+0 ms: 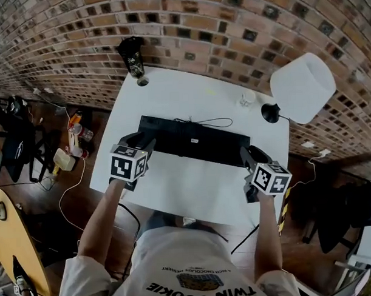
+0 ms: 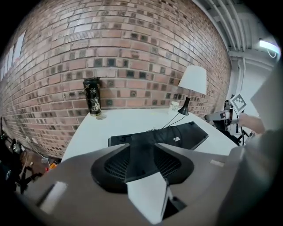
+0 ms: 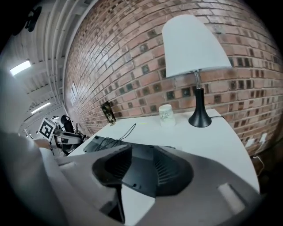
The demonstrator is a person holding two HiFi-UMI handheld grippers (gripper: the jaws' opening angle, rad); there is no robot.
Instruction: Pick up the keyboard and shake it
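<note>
We hold left gripper [image 1: 138, 145] with jaws half apart, keyboard [image 1: 194, 141] left end between them. Keyboard lies flat on table [image 1: 193, 189]. Our right gripper [image 1: 251, 158] has jaws likewise apart, keyboard right end between them.

The keyboard [image 1: 194, 141] lies on the table [image 1: 187, 190], tumbler [image 1: 132, 55] behind it left, cup [image 1: 247, 100] and lamp [image 1: 300, 89] behind right.

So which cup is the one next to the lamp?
The small white cup, standing right beside the lamp. The tall black patterned cup stands far off at the table's other back corner.
</note>
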